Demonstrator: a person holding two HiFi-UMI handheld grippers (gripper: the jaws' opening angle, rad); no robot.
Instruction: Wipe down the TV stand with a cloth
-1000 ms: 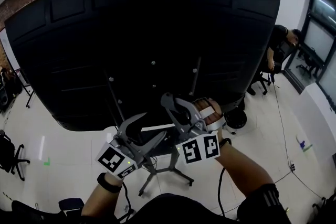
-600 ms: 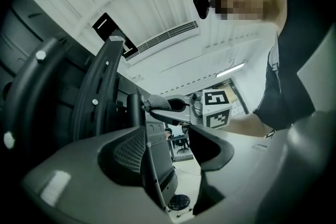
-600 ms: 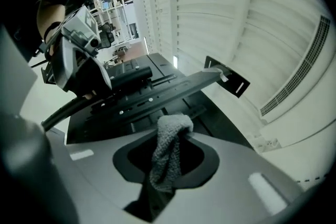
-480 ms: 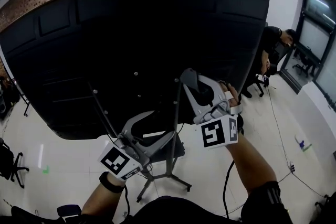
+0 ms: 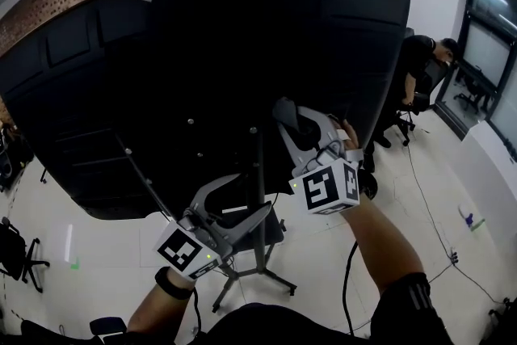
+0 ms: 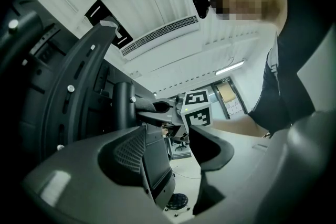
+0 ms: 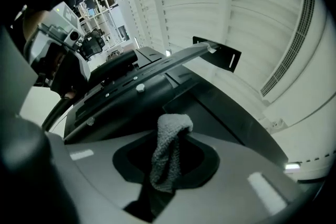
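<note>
The right gripper (image 7: pixel 169 173) has its jaws closed on a grey cloth (image 7: pixel 169 150), a knobbly tuft of which sticks up out of the pinch. In the head view the right gripper (image 5: pixel 292 124) is raised in front of the black back panel of the TV (image 5: pixel 202 52), just right of the upright post of the TV stand (image 5: pixel 259 174). Whether the cloth touches the panel or the post cannot be told (the right gripper view shows only dark panel and a mounting bracket (image 7: pixel 210 52) beyond the tuft).

The left gripper (image 5: pixel 242 199) sits lower and to the left, near the foot of the stand. Its jaws (image 6: pixel 178 149) stand apart with nothing between them. Through the gap its own view shows the right gripper's marker cube (image 6: pixel 197 109). The stand's splayed metal legs rest on the pale tiled floor (image 5: pixel 105 254). A person (image 5: pixel 422 69) in dark clothes stands well apart at the far right
</note>
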